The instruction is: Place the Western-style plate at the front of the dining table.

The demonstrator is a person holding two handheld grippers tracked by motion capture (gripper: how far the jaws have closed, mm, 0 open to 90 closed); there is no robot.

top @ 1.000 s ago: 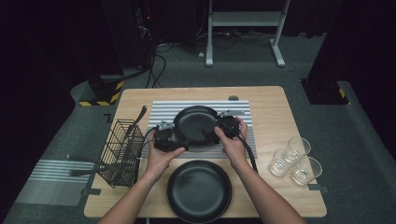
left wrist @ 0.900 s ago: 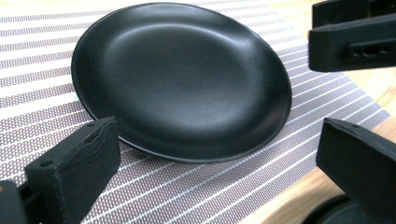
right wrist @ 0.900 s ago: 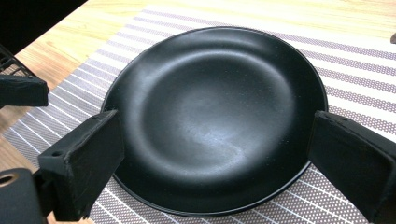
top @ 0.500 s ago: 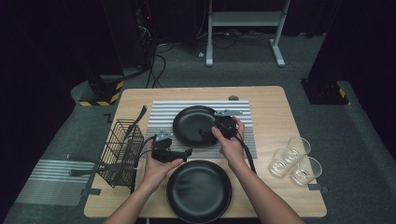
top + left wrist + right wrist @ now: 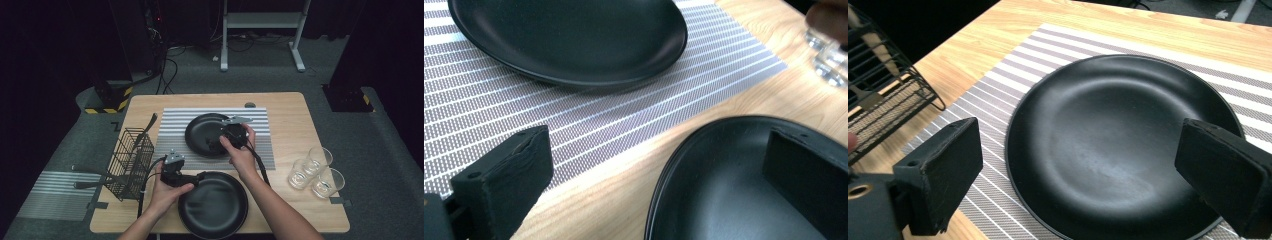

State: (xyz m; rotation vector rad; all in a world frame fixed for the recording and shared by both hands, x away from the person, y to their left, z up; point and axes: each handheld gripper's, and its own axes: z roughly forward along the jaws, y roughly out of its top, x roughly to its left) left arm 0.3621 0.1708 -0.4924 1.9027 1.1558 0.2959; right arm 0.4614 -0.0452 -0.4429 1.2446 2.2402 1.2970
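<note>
While my right gripper [image 5: 220, 142] hangs over the far plate [image 5: 207, 134] on the striped mat [image 5: 172, 125], my left gripper [image 5: 200, 176] has pulled back from that plate since a second ago and now sits at the left rim of the near plate [image 5: 215, 205]. In the left gripper view my jaws stand wide apart and grip nothing: one hangs over the edge of the mat [image 5: 574, 115], the other over the near plate's [image 5: 724, 190] dark inside, with the rim passing between them. In the right gripper view my jaws are also spread wide and empty, the far plate [image 5: 1118, 145] lying broad between them.

The far plate has kept its place on the mat, and the near plate still lies on bare wood at the table's [image 5: 295, 120] front edge, close to it. The wire basket [image 5: 131, 159] stands just left of my left hand, near the table's left edge. Three glasses [image 5: 314, 171] cluster at the right, well apart from both plates. Between the two plates runs a narrow band of mat and wood; the mat's left part lies open.
</note>
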